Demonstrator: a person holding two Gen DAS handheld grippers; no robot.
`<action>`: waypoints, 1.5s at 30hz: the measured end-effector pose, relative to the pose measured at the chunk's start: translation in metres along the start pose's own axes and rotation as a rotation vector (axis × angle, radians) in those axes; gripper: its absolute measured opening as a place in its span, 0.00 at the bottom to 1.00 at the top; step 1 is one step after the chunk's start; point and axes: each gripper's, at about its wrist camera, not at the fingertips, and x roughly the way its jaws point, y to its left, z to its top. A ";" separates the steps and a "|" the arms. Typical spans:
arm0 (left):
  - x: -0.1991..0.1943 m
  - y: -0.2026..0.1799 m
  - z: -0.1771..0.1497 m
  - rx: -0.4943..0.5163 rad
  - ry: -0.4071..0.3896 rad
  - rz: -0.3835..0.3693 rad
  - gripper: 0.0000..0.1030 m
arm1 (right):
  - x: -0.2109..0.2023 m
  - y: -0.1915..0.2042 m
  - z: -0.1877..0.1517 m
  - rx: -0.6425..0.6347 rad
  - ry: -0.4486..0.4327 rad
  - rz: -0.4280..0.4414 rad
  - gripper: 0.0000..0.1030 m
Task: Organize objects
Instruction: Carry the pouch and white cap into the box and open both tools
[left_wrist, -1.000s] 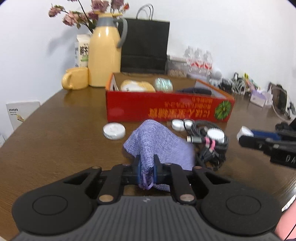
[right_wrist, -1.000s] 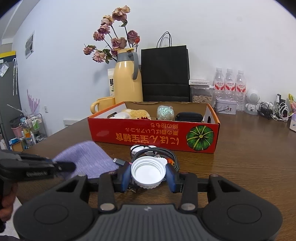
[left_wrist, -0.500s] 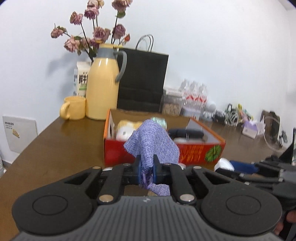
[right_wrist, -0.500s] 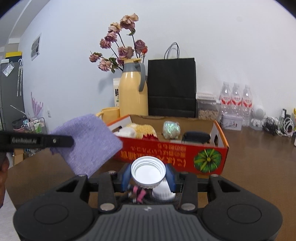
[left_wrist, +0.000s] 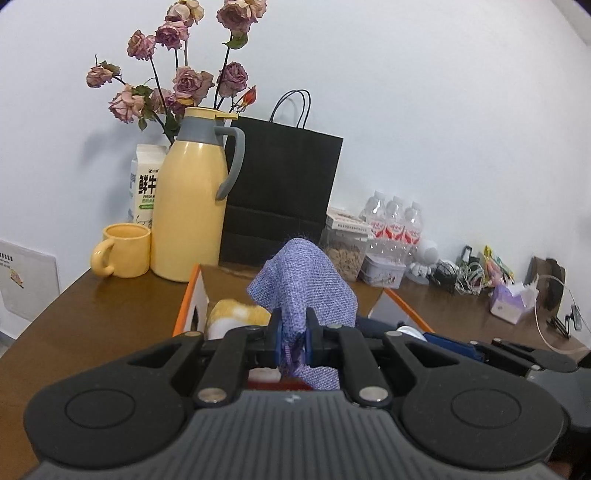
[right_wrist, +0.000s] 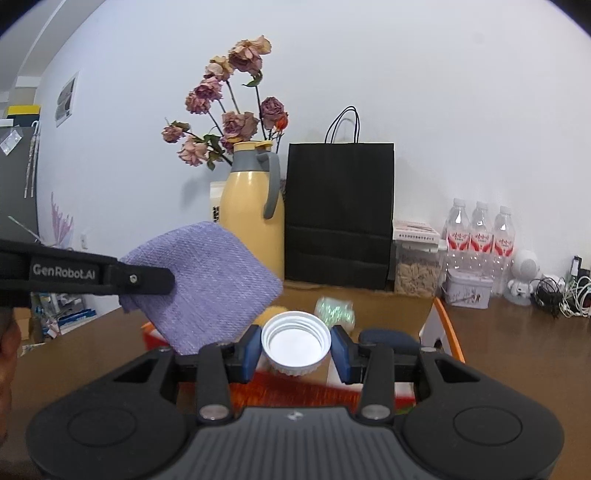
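- While the left gripper (left_wrist: 292, 338) pinches it between closed jaws, the purple cloth (left_wrist: 304, 286) stands up in a peaked fold, coarse-woven, above the open cardboard box (left_wrist: 189, 297).
- The right gripper (right_wrist: 296, 349) clamps a white cap (right_wrist: 296, 341), ribbed on its side and hollow face toward the camera, also over the box.
- Inside the box lie a yellow sponge-like lump (left_wrist: 236, 312), a glittery green ball (right_wrist: 334, 310) and a dark pouch (right_wrist: 388, 339).
- Behind the box stand one yellow thermos jug (left_wrist: 192, 210), one yellow mug (left_wrist: 123, 251), one milk carton (left_wrist: 144, 184), one black paper bag (left_wrist: 280, 192) and three water bottles (right_wrist: 480, 236).
- In the right view the cloth hides part of the box's left side.
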 end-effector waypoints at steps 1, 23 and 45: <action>0.008 0.000 0.003 -0.008 -0.001 0.003 0.11 | 0.007 -0.001 0.003 0.003 0.002 -0.004 0.38; 0.120 0.023 -0.009 -0.099 0.100 0.085 0.11 | 0.136 -0.025 -0.002 0.041 0.134 -0.073 0.38; 0.079 0.011 -0.013 0.025 -0.119 0.162 1.00 | 0.104 -0.024 -0.001 0.038 0.062 -0.080 0.98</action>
